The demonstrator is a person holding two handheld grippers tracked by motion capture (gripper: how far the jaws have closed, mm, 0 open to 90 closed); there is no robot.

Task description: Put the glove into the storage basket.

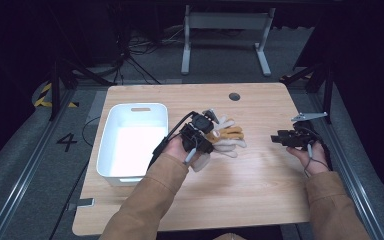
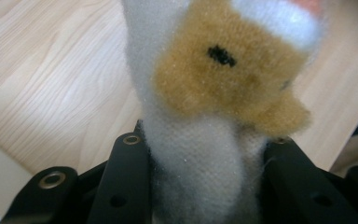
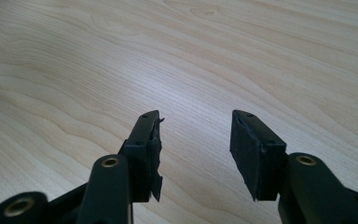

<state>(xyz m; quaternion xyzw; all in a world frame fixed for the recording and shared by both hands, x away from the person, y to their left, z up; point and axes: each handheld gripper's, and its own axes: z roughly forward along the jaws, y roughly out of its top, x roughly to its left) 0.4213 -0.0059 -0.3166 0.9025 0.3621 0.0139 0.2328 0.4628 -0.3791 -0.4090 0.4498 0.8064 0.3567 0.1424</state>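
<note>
On the wooden table (image 1: pixel 260 175) in front of you, the biggest thing is the white plastic bin (image 1: pixel 111 150), standing at the left side with its handle slot facing away from you. Just right of the bin, near the table's middle, your left gripper (image 1: pixel 200 131) has the plush toy (image 1: pixel 225 140), a soft white and tan animal whose limbs fan out to the right of the gripper. In the left gripper view the toy's (image 2: pixel 200 121) white body sits squeezed between the two black jaws, both pressing into the fabric, with the tan patch and a small black stitched mark above them; wood grain lies behind it. Whether the toy rests on the table or hangs just clear of it, you cannot tell from above. Well apart, near the right edge, your right gripper (image 1: pixel 280 138) points left toward the toy. Its jaws stand partly open over bare wood, nothing between the pads (image 3: pixel 247 149).
</note>
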